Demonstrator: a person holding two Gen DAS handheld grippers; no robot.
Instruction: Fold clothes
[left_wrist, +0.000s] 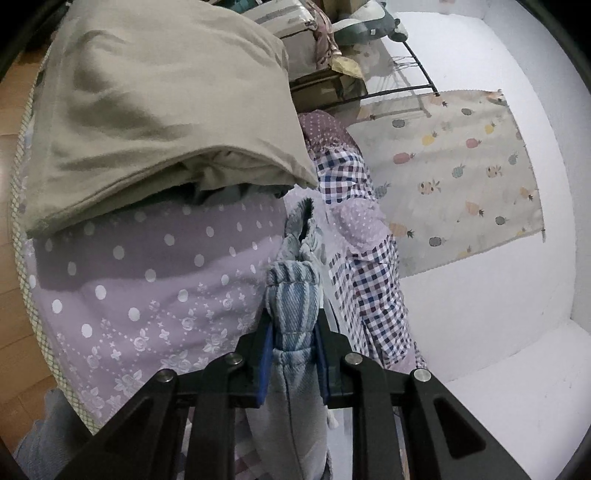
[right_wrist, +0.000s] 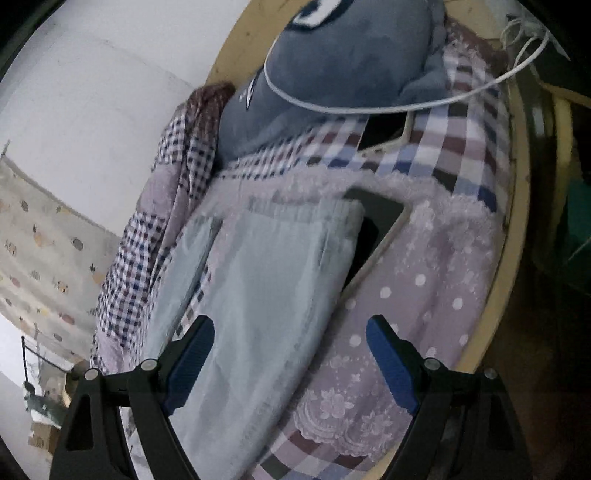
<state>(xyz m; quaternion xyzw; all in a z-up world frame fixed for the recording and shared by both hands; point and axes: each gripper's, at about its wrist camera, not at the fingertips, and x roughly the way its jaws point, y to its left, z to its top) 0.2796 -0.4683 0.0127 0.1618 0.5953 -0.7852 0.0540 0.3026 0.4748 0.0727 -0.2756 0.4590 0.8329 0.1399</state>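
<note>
In the left wrist view my left gripper (left_wrist: 293, 328) is shut on a bunched edge of a pale blue striped garment (left_wrist: 293, 295), which hangs down between the blue pads. A folded beige garment (left_wrist: 159, 110) lies on the lilac dotted bedspread (left_wrist: 147, 280) above it. In the right wrist view my right gripper (right_wrist: 291, 334) stands open above the same pale blue garment (right_wrist: 266, 288), which lies flat on the bedspread (right_wrist: 424, 295). Nothing sits between its fingers (right_wrist: 388, 354).
A dark phone (right_wrist: 376, 229) lies partly under the garment's far corner. A grey plush toy (right_wrist: 332, 74) and a white cable (right_wrist: 406, 107) rest on the checked quilt (right_wrist: 461, 147). A pineapple-print cloth (left_wrist: 461, 173) hangs on the white wall. The wooden bed edge (right_wrist: 513, 221) runs right.
</note>
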